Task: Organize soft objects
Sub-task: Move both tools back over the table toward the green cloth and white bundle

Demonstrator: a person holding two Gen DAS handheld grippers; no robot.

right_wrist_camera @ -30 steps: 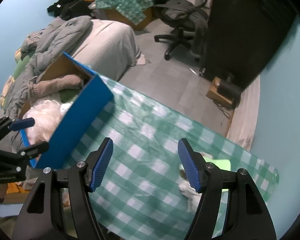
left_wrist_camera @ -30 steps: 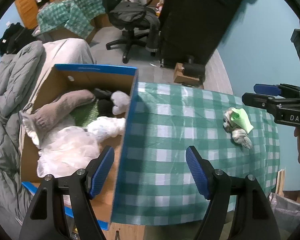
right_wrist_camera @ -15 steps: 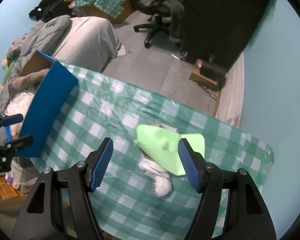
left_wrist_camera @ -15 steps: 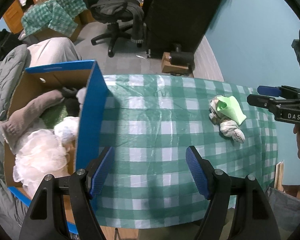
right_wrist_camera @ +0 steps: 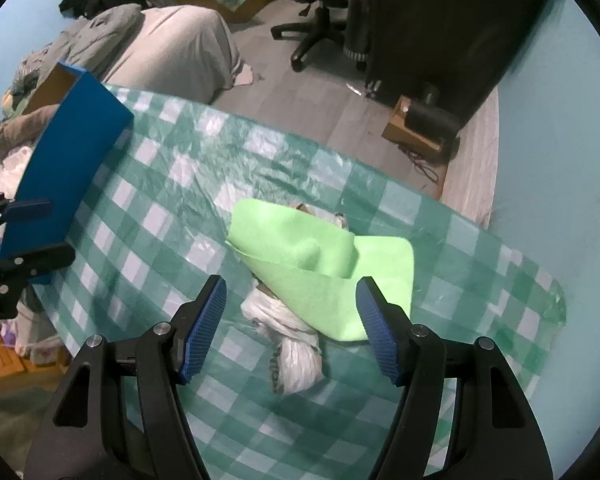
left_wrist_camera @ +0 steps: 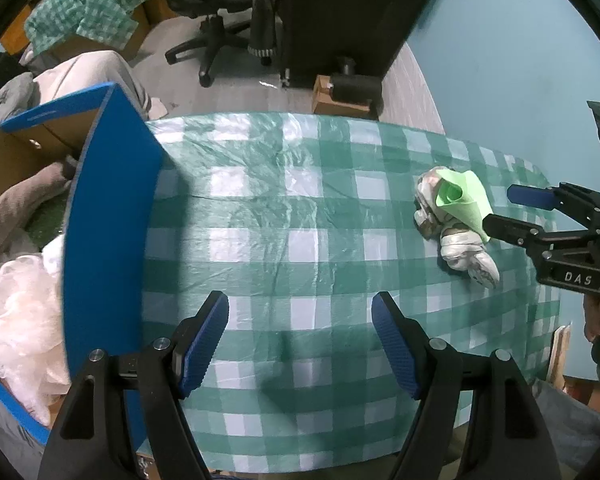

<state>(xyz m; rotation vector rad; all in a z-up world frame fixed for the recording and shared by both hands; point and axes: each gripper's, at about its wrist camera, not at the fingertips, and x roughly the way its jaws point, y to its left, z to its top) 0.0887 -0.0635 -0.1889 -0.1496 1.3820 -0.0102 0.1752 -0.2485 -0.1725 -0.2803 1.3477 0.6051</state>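
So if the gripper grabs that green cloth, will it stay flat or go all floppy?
Probably floppy: the green cloth already lies folded and draped over the white bundle, so it should sag from the right gripper. It looks thin, so likely light. It may also drag the bundle a little, since they touch.

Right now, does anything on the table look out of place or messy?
Yes. A green cloth lies crumpled over a whitish bundle at the table's right end, the only loose items left outside the box that holds the other soft things. The right gripper hovers over them, jaws open.
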